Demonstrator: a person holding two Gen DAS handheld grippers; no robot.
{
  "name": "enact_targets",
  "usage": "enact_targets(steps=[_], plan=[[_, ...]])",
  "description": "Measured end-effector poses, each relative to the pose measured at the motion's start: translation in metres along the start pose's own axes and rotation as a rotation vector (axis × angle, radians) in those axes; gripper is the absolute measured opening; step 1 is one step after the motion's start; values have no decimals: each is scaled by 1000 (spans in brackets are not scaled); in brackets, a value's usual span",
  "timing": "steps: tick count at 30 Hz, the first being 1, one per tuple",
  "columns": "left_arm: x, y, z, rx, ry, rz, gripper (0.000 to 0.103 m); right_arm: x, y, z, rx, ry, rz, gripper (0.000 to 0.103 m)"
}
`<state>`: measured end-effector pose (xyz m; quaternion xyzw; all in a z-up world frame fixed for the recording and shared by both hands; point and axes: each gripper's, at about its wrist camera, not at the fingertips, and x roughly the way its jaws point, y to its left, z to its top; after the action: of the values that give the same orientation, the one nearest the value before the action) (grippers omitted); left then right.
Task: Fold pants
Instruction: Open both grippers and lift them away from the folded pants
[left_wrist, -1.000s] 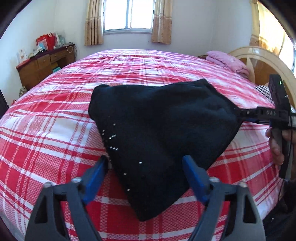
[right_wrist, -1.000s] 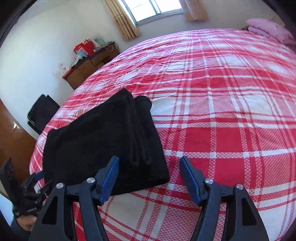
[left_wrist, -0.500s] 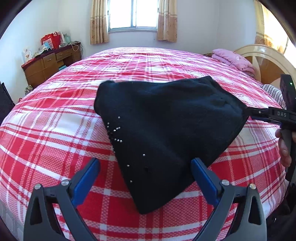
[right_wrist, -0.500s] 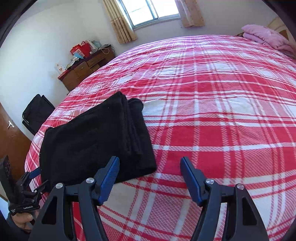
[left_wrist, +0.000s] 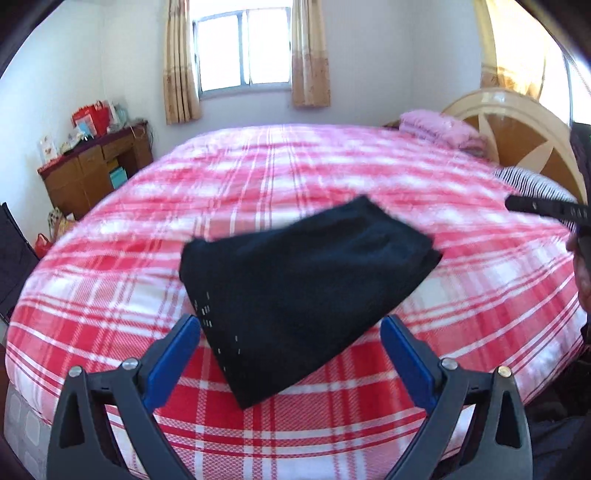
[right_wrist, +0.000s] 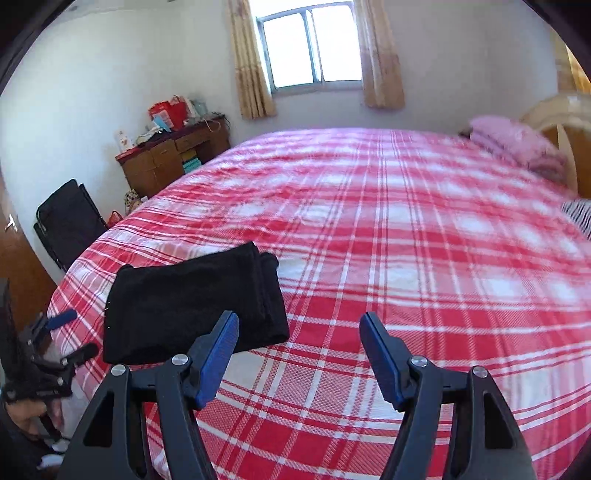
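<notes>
A: Where are the black pants (left_wrist: 295, 291)?

B: Lying on the red plaid bed (left_wrist: 332, 177), folded into a compact block, centre of the left wrist view and lower left of the right wrist view. Stacked fold edges visible along the bundle's right side in the right wrist view.

A: And the left claw (left_wrist: 291, 354)?

B: Blue pads spread wide apart, just opened further. Nothing pinched; pants seen between the pads but lying beyond them on the bed, untouched.

A: The right claw (right_wrist: 299, 350)?

B: Pads apart as well, holding nothing. Only bedspread between them, bundle just beyond the left pad.

A: What step does that suggest?

B: Probably letting go and backing away, with the fold looking complete.

A: How to do that well?

B: Keep both claws wide while pulling clear, so no pad snags the fuzzy cloth and drags a layer open. Lift straight off rather than sweeping across the top. Check the right-hand edge, where layers sit slightly uneven near the upper corner; a light press there may square it.

A: Anything else in view?

B: Pink pillow (left_wrist: 439, 127) at upper right, wooden dresser (left_wrist: 96, 170) at left, curtained window (left_wrist: 243, 48) at top. Some motion blur, so fine detail uncertain.
</notes>
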<state>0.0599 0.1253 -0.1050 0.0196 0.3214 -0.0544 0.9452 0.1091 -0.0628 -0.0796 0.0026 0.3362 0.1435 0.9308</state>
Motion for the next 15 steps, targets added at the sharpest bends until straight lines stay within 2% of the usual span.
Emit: enact_targets(steps=[5,8,15], plan=[[-29,-2,14,-22,-90,-12,101,-44,9,5,-46,-100,-14,70],[-42,-4,20,-27,-131,-11,101,-63,11,10,-47,-149,7,71],[-57,-1,25,-39,-188,-7,103,-78,24,9,-86,-182,5,74]])
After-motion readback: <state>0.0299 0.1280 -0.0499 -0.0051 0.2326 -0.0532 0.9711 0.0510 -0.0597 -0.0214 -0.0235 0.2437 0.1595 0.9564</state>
